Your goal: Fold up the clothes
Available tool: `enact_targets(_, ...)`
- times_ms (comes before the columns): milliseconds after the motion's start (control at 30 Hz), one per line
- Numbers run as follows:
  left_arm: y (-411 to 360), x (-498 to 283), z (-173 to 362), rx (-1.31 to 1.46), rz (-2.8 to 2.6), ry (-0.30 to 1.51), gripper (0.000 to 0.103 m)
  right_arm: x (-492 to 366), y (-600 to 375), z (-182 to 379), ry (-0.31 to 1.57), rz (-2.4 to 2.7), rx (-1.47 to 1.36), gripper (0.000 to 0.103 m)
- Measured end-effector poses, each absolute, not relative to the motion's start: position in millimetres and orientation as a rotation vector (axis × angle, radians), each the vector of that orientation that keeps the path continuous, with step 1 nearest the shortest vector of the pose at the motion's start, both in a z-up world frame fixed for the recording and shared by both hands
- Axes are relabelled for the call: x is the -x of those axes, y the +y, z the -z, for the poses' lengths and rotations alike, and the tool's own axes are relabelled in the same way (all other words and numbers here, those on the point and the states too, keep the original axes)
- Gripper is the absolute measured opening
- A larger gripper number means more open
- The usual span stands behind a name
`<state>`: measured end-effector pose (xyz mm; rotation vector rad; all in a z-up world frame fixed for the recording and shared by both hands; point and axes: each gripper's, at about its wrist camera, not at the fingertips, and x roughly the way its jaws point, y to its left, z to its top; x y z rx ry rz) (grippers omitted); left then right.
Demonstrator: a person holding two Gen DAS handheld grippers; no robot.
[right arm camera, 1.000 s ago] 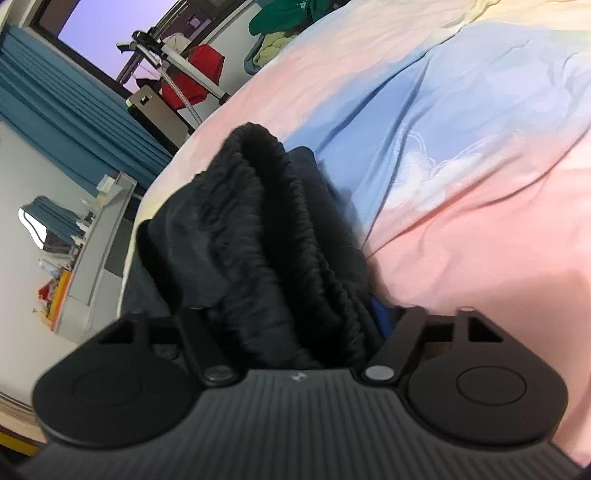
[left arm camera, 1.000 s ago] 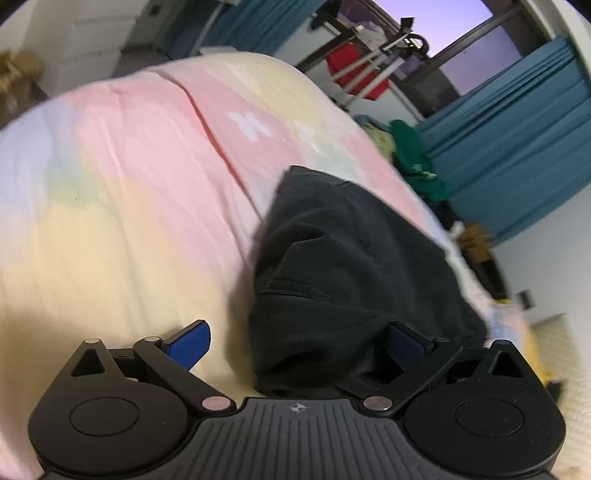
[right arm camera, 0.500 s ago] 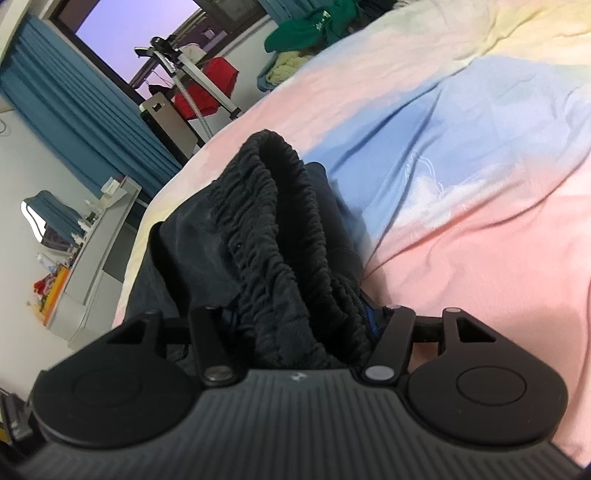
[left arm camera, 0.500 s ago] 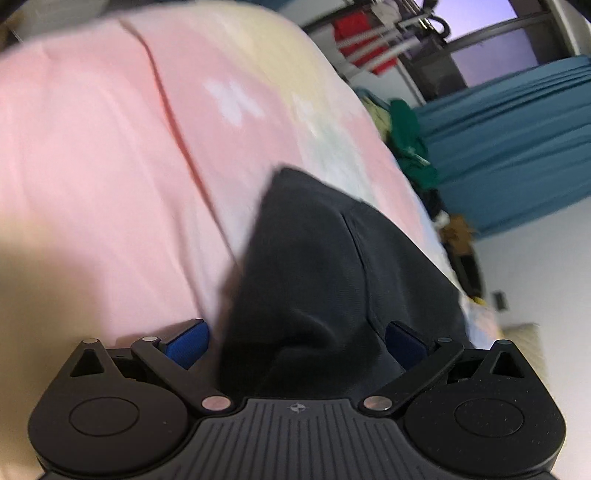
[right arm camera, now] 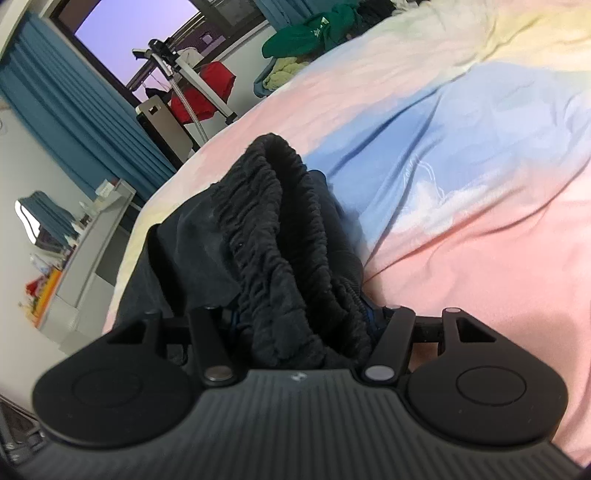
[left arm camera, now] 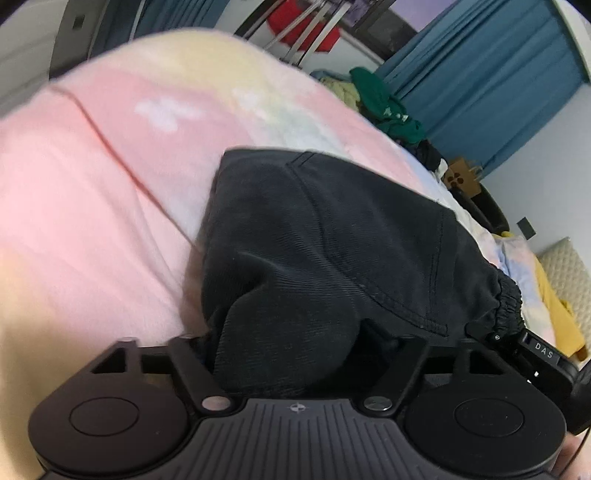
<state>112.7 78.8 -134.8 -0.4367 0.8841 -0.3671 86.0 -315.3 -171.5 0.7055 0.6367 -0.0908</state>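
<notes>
Left wrist view: the left gripper [left arm camera: 295, 354] has its jaws clamped on a fold of the black corduroy shorts with an elastic waistband [left arm camera: 332, 236], which lie on the pastel pink, yellow and blue bedsheet [left arm camera: 92, 221]. The gathered waistband sits at 3 o'clock, where the right gripper's tip [left arm camera: 517, 339] bites it. Right wrist view: the right gripper [right arm camera: 299, 328] is pinched tight on the bunched waistband of the shorts [right arm camera: 273, 236]. A green garment [right arm camera: 314, 31] lies at 12 o'clock, teal curtains [right arm camera: 74, 122] at 10 o'clock.
</notes>
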Motion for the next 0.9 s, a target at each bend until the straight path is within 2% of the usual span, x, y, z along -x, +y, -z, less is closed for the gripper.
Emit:
enact_targets(67, 76, -108, 127, 0.416, 0.355, 0.852, 0.048, -84, -312, 167, 0.631, 0.095, -0.689, 0.057)
enact_targets(167, 71, -101, 109, 0.410, 0.346, 0.819, 0.034, -76, -308, 152, 0.613, 0.087, -0.654, 0.053)
enact_targets(300, 53, -74, 81, 0.345, 0.392, 0.794, 0.032, -49, -312, 119, 0.561, 0.066, -0.654, 0.053)
enact_targets(567, -53, -55, 30, 0.297, 0.537, 0.778, 0.031, 20, -394, 68, 0.472, 0.109, -0.721, 0.052)
enact_targets(900, -303, -128, 0, 0.218, 0.763, 0.763, 0.032, 41, -574, 49, 0.317, 0.313, -0.862, 0.052)
